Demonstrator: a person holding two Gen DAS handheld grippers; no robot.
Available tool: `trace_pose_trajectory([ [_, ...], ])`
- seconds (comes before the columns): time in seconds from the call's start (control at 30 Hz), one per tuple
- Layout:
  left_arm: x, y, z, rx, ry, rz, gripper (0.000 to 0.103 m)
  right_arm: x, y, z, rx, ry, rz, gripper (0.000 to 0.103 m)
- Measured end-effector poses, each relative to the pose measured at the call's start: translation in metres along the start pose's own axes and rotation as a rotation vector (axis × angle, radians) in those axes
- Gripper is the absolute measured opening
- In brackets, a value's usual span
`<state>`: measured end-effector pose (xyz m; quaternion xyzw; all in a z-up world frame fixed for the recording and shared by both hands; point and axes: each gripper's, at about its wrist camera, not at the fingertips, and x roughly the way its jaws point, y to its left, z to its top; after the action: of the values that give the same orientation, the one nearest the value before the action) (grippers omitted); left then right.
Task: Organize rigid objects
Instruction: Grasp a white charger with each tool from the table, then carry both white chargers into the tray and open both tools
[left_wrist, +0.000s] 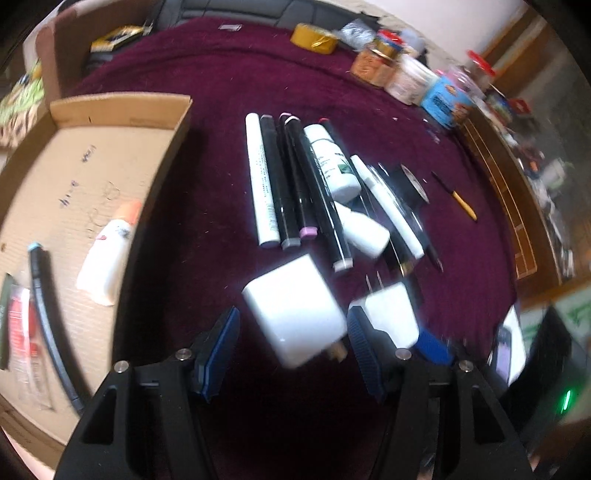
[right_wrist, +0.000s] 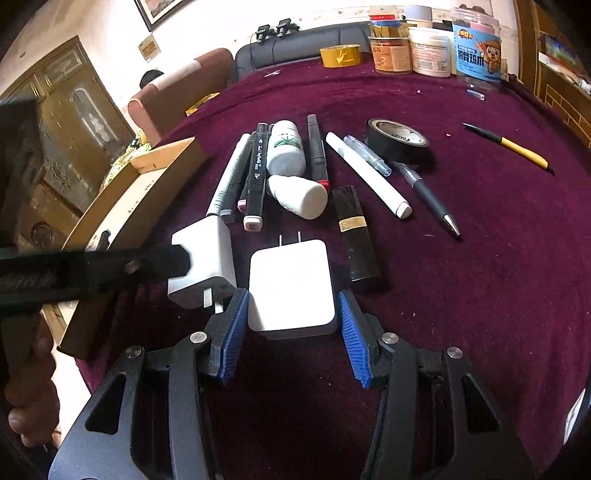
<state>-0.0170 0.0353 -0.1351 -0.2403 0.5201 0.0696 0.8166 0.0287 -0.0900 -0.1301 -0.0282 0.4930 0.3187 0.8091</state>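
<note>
We had the left hand-held gripper (left_wrist: 291, 332) spread wide around the taller white charger (left_wrist: 295, 310), not yet pinching. The right hand-held gripper (right_wrist: 290, 325) straddled the flat white charger (right_wrist: 291, 286), unclamped, both chargers on the table (right_wrist: 480, 258) beside the cardboard box (left_wrist: 92, 177), likely their destination.

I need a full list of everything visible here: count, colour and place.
square plug chargers: two, white, nearest, side by side
marker pens: several, black or white, centre row
plastic bottles: two, white, among the markers
black tape roll: one, right of the pens
yellow tape roll: one, far edge
jars: several, mixed colours, far right
cardboard box: one, brown, left
left claw, right claw: black, blue pads, each open around one charger
</note>
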Motion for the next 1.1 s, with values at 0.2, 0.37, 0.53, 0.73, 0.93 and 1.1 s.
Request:
trace_pose_trajectory([
  [0.2, 0.024, -0.014, 0.006, 0.008, 0.041, 0.108, 0.06, 0.0, -0.002, 0.0, 0.018, -0.003, 0.021, 0.049],
  [0.37, 0.014, -0.012, -0.007, 0.071, 0.011, 0.09, 0.052, 0.0, -0.001, -0.001, 0.017, -0.003, 0.021, 0.049],
  [0.53, 0.004, 0.003, -0.025, 0.11, 0.013, 0.058, 0.052, 0.001, 0.001, -0.002, 0.002, 0.0, 0.015, 0.05],
  [0.73, 0.002, 0.004, -0.024, 0.137, -0.002, 0.065, 0.05, 0.003, 0.007, -0.001, -0.02, 0.004, -0.022, 0.05],
  [0.93, -0.011, 0.022, -0.038, 0.11, 0.017, 0.016, 0.049, 0.003, 0.003, 0.003, -0.012, 0.037, 0.006, 0.05],
  [1.1, -0.025, 0.031, -0.055, 0.082, 0.006, -0.08, 0.049, 0.009, 0.005, 0.01, -0.018, 0.037, -0.008, 0.049],
])
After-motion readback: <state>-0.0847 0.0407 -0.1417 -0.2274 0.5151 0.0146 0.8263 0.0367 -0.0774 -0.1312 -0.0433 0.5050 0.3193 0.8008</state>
